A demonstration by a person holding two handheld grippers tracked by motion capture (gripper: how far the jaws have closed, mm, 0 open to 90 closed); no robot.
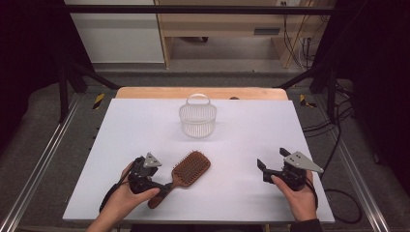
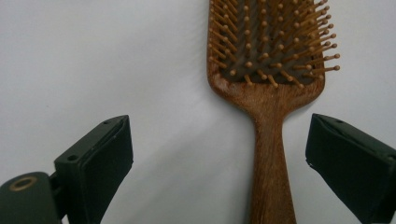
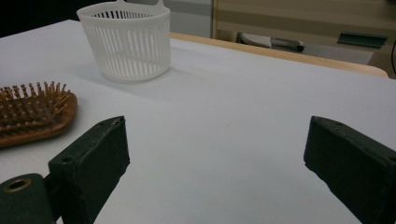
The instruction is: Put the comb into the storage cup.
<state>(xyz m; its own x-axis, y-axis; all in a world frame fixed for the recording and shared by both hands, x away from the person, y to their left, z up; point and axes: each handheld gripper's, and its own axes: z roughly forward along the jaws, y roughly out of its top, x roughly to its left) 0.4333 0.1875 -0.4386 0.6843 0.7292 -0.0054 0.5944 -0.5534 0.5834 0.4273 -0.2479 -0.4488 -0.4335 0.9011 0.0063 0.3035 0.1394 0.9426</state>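
Observation:
A wooden paddle hairbrush (image 1: 191, 168) lies bristles up on the white table (image 1: 251, 125), left of centre near the front. My left gripper (image 1: 153, 183) is at the brush's handle end. In the left gripper view it (image 2: 219, 140) is open, and the brush handle (image 2: 271, 158) lies between the jaws, nearer the right one, without touching either. The brush head (image 2: 271, 42) is ahead of them. My right gripper (image 1: 271, 158) stands open over bare table at the front right, and nothing is between its jaws (image 3: 215, 140). A white slotted basket (image 1: 197, 118) stands upright at the back centre.
The right gripper view has the basket (image 3: 126, 42) far ahead on the left and the brush head (image 3: 32, 112) at the left edge. A wooden strip (image 1: 203, 93) runs along the table's far edge. Metal frame rails (image 1: 38, 164) flank the table, with cables (image 1: 338, 140) to the right.

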